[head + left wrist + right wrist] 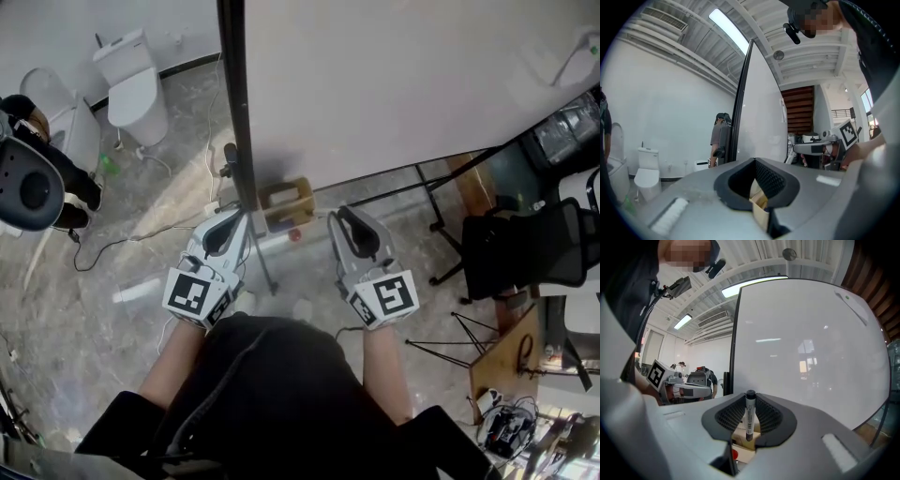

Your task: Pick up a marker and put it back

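Note:
A black-capped marker point(750, 416) stands upright between the pads of my right gripper point(750, 404), which is shut on it. In the head view that gripper point(343, 217) points at the whiteboard point(394, 84), just right of a small wooden box point(286, 202) on the board's ledge; the marker itself does not show there. My left gripper point(240, 217) is level with it, close to the board's black frame point(236, 103). Its jaws meet at the tips and hold nothing point(754, 164). The wooden box point(759, 201) shows through the gap behind them. A red object point(295, 234) lies below the box.
The whiteboard's stand legs point(427, 187) spread over the marble floor. A black chair point(525, 248) and a wooden table with cables point(511, 366) are at the right. A toilet point(131, 80) and floor cables point(141, 234) are at the left. A person point(721, 136) stands beyond the board.

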A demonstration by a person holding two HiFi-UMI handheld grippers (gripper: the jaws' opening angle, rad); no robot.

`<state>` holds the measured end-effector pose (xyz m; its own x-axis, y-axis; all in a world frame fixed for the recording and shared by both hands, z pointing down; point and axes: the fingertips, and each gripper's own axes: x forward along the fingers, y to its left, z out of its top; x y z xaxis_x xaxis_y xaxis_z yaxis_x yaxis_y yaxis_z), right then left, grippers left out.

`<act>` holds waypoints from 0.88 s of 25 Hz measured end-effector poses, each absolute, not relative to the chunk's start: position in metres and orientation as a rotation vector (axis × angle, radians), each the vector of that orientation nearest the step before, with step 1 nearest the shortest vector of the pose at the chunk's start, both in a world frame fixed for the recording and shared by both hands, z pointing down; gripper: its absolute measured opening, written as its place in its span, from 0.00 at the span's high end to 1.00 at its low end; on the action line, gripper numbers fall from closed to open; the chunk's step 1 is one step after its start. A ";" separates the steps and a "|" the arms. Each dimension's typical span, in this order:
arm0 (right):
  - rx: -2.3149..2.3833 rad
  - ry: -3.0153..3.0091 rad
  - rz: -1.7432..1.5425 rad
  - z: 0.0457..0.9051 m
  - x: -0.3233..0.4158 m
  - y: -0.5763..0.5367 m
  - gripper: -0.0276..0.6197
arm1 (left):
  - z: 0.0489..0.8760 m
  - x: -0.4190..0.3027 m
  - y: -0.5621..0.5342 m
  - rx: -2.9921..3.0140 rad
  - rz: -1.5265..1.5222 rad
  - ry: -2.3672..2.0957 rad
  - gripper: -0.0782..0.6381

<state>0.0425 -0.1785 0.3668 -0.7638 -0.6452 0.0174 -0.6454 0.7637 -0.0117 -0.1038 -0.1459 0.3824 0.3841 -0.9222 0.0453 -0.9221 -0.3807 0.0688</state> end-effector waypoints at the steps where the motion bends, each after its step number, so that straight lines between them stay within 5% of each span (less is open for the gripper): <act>1: 1.089 -2.941 0.020 0.363 0.045 -0.176 0.84 | 0.382 -0.102 -0.146 2.555 -0.004 -1.687 0.88; 22: 1.356 -2.968 -0.101 0.298 0.094 -0.131 0.84 | 0.378 -0.064 -0.154 2.736 0.016 -1.459 0.88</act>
<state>0.0935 -0.1310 0.2984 -0.6487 -0.7485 -0.1375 -0.7561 0.6544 0.0049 -0.0639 -0.1543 0.3777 0.5573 -0.8298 0.0282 -0.8302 -0.5566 0.0306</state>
